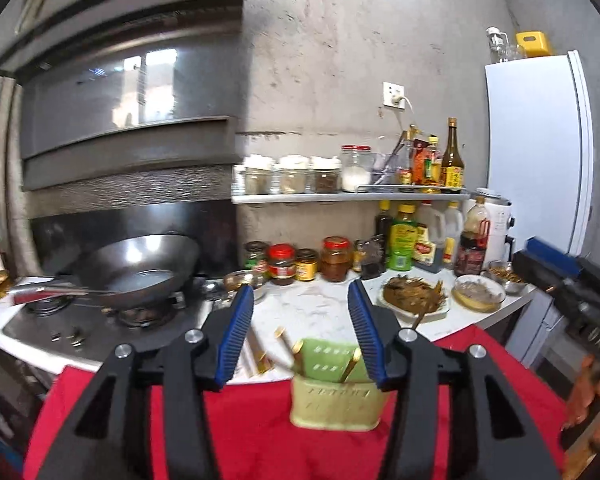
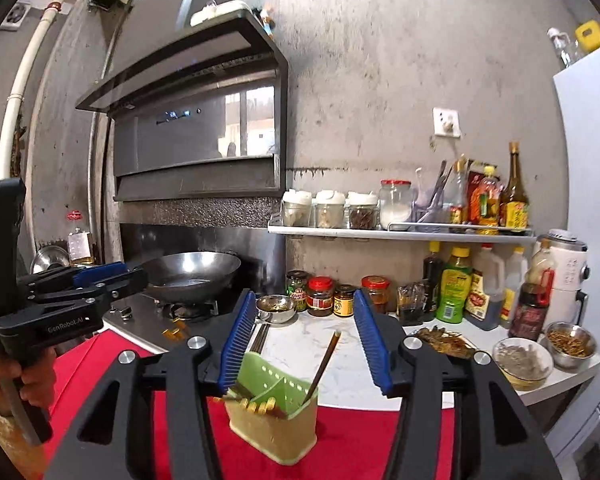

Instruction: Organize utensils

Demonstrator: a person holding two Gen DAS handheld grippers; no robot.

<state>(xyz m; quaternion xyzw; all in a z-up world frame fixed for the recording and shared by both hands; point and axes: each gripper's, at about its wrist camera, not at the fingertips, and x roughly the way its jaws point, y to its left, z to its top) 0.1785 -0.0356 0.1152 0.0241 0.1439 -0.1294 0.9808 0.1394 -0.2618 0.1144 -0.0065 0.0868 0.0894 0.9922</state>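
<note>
On the red cloth [image 2: 360, 432] sits the green utensil holder [image 2: 274, 420], some pieces already standing inside; both the left gripper [image 1: 300, 332] and right gripper [image 2: 306, 340] hover wide open and empty, so best approach the chopsticks [image 1: 256, 354] on the counter [image 1: 316, 312] squarely

A: Where is the green utensil holder [image 2: 274, 420]?
B: Upright on the red cloth [image 2: 340, 432], at the counter's edge.
A: What's inside?
B: Gold-ended chopsticks [image 2: 260, 405], and 1 slim utensil [image 2: 323, 362] leaning right. More chopsticks [image 1: 256, 350] lie on the marble counter [image 1: 312, 312] behind.
</note>
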